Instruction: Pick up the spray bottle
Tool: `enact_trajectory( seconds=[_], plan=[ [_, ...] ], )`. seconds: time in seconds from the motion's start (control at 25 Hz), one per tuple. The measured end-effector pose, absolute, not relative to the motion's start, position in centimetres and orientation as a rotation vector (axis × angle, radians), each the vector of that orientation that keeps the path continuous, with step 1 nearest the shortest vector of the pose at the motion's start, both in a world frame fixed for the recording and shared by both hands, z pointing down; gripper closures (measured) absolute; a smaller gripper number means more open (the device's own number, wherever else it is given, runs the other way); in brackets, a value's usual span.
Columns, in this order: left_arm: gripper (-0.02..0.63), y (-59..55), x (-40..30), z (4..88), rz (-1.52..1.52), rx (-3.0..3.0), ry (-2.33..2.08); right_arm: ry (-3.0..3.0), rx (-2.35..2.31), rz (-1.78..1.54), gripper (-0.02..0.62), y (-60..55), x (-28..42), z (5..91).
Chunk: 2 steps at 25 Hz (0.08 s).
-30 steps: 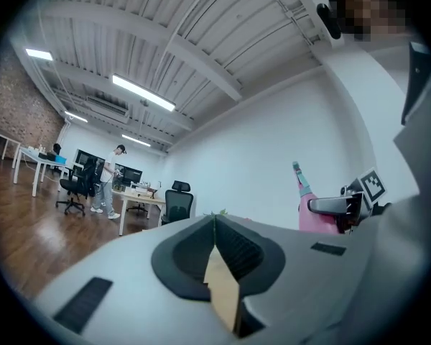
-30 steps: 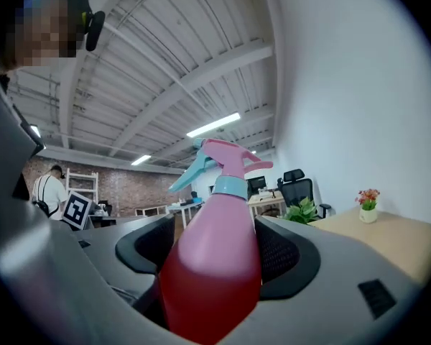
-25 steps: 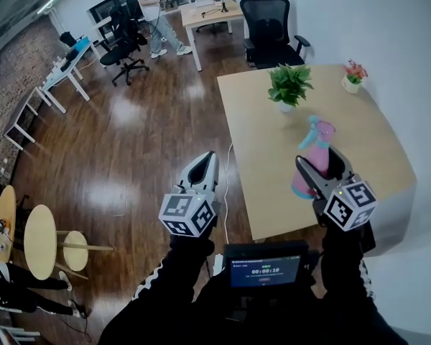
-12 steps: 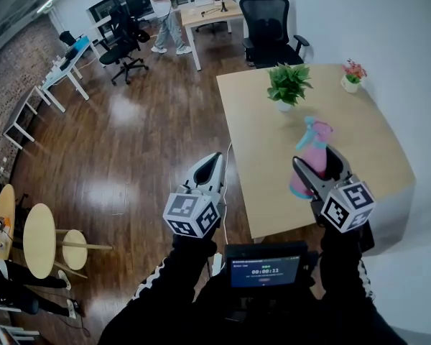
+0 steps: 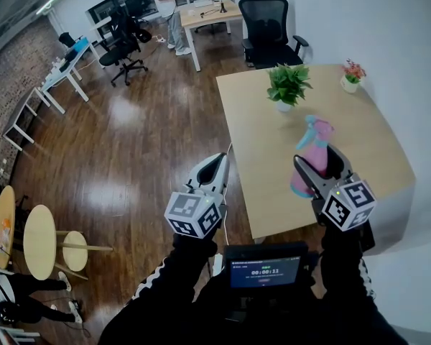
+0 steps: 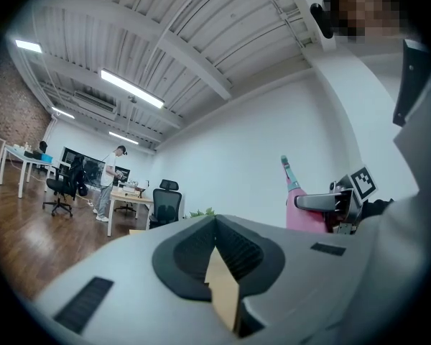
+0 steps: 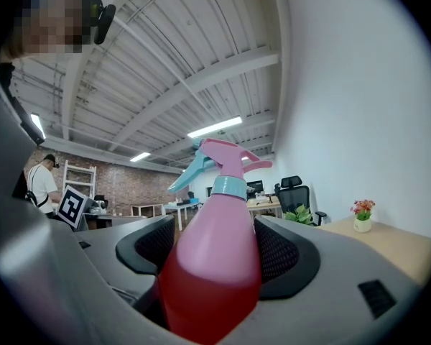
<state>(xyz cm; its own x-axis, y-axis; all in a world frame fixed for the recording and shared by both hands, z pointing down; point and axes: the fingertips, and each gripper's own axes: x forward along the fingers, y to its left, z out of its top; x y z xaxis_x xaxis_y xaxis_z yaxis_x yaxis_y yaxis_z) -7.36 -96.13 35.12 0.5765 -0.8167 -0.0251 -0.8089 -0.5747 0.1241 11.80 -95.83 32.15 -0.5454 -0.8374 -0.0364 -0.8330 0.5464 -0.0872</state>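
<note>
Jaws of the right gripper (image 5: pixel 318 161) stand wide and are closed on the pink spray bottle (image 5: pixel 312 144). In the right gripper view the bottle's body (image 7: pixel 214 264) fills the gap, with a ribbed black pad against each side. Its light blue collar and trigger and its pink nozzle rise above the jaw tips, the trigger toward that gripper's left. From the head view the bottle is upright over the wooden table (image 5: pixel 258 142), near the edge closest to the person. Whether its base rests on the tabletop I cannot tell.

Beyond this gripper's tips, further along the table, is a green potted plant (image 5: pixel 289 85). Ahead and to the gripper's right, near the wall, is a small pot of red flowers (image 5: pixel 353 76). A black office chair (image 5: pixel 269 20) stands past the table's far end.

The left gripper (image 5: pixel 217 161) is well to the left of the right one, off the table's side and over the dark wood floor (image 5: pixel 129 142). Its jaws are pressed together to a point with nothing between them, as the left gripper view (image 6: pixel 215 223) shows. From there the bottle and the right gripper appear off to its right. A small screen (image 5: pixel 264 272) sits behind and between the two grippers, at the person's chest.
</note>
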Motion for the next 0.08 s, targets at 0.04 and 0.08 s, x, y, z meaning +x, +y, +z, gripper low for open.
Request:
enact_trajectory(
  seconds=[0.04,0.08],
  plan=[
    [0.606,-96.05,-7.32,35.03,-0.12,2.709,-1.389,2.698,-1.461,-0.089,0.258,-95.8,11.75,32.12],
    [0.605,-95.97,-7.27,34.95,-0.119,2.717,-1.382,2.698,-1.462,-0.087,0.258,-95.77,11.7,32.08]
  ],
)
